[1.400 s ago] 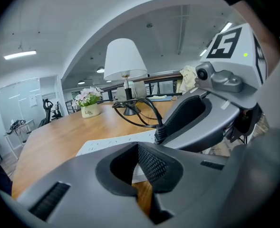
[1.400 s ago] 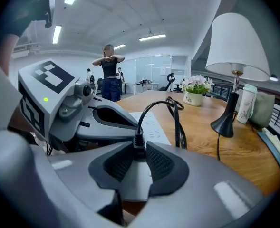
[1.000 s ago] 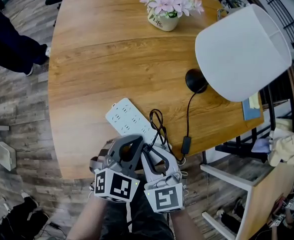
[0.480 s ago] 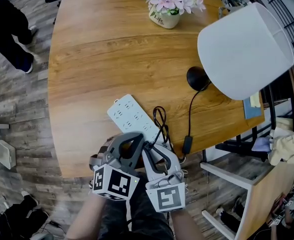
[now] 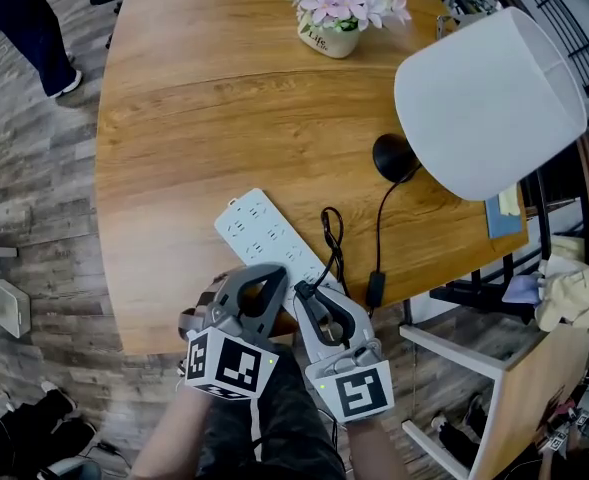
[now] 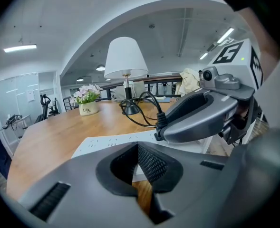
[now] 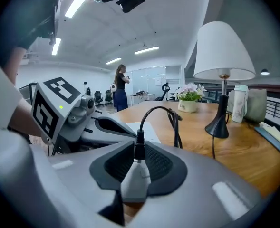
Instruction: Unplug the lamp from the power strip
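Observation:
The white power strip (image 5: pixel 259 230) lies slantwise near the wooden table's front edge. The lamp (image 5: pixel 484 103) with a white shade stands at the right, and its black cord (image 5: pixel 332 238) loops down to my right gripper (image 5: pixel 302 290). In the right gripper view that gripper (image 7: pixel 139 151) is shut on the pale lamp plug (image 7: pixel 136 182), with the cord rising from it and wood showing beneath. My left gripper (image 5: pixel 266 273) sits at the strip's near end. Its jaws (image 6: pixel 139 151) look shut, with the strip's white edge just beyond them.
A potted pink flower (image 5: pixel 334 18) stands at the far side of the table (image 5: pixel 174 118). The cord's inline switch (image 5: pixel 374 288) hangs at the table's front edge. A shelf with cloths (image 5: pixel 564 298) is at the right. A person's legs (image 5: pixel 24 8) are on the floor at the top left.
My right gripper has drawn back toward me and to the right with the plug, and the cord loop has shifted right. The left gripper has held still. The person at the top left has walked on.

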A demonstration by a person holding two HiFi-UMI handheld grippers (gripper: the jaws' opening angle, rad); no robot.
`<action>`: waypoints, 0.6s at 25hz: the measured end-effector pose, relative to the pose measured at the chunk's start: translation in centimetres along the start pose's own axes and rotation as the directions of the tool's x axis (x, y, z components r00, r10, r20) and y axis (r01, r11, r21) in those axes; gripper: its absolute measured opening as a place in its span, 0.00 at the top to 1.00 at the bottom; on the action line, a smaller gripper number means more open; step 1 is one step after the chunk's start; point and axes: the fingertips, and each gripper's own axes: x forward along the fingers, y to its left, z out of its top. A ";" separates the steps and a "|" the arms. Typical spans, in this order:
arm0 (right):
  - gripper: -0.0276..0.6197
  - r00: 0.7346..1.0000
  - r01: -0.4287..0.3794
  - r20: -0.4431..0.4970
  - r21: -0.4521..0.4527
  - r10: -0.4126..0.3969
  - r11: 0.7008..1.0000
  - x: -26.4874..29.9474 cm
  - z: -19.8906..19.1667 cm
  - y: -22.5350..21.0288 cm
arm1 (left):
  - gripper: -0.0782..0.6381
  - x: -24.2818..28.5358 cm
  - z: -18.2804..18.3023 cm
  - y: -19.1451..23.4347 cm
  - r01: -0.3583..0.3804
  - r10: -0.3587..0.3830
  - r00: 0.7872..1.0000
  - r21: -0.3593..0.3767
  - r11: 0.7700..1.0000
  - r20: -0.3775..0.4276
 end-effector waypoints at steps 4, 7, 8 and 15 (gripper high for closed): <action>0.83 1.000 0.006 0.000 0.012 -0.006 1.000 -0.3 -0.1 -0.2 | 0.90 -0.1 0.0 0.1 -0.001 0.001 1.000 -0.002 1.000 0.002; 0.83 1.000 0.016 0.007 0.025 -0.016 1.000 -0.4 0.0 -0.4 | 0.90 -0.1 0.0 0.1 0.000 0.000 1.000 -0.019 1.000 0.004; 0.83 1.000 0.020 0.006 0.027 -0.020 0.999 -0.5 0.0 -0.5 | 0.90 -0.1 0.1 0.1 -0.001 0.001 1.000 -0.030 1.000 0.005; 0.83 0.999 0.052 0.006 0.025 -0.052 0.998 -1.1 -0.2 -1.8 | 0.90 -1.2 0.4 0.9 -0.024 0.032 0.997 -0.132 0.991 0.063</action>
